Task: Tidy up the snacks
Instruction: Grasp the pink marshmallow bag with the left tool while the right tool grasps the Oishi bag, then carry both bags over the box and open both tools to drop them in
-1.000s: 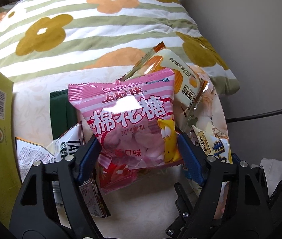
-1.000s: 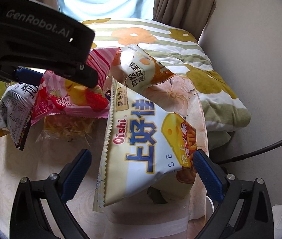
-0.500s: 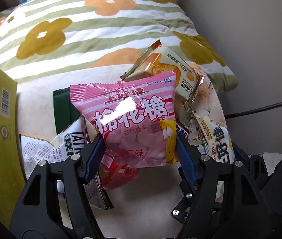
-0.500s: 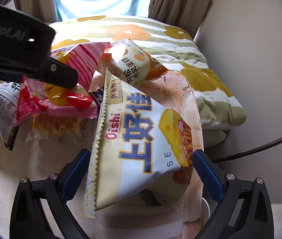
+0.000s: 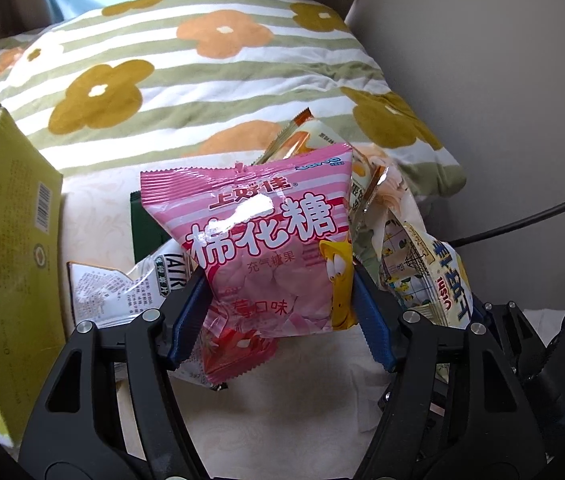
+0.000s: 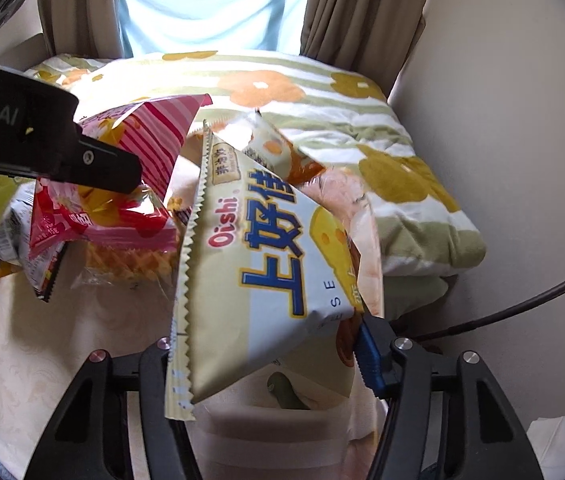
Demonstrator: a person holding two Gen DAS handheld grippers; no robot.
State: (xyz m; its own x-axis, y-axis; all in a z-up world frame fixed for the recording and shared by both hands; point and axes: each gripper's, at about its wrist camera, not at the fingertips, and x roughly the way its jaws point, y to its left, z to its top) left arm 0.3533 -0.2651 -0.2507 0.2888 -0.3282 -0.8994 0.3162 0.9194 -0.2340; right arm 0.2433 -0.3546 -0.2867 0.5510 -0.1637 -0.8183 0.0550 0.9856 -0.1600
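Snack packets lie heaped on a cream cloth [image 5: 94, 216] beside a floral pillow [image 5: 210, 80]. Left gripper [image 5: 280, 312] clamps the pink marshmallow bag [image 5: 266, 248], raised off the heap. Right gripper [image 6: 266, 344] jaws are closing on the Oishi cheese bag [image 6: 258, 280], pads touching it.

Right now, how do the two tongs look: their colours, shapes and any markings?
Both tongs are black, with cut-out triangular arms, silver rivets and blue ridged pads. The left tongs show both pads. The right tongs show one blue pad. White "bot.AI" lettering marks the left body.
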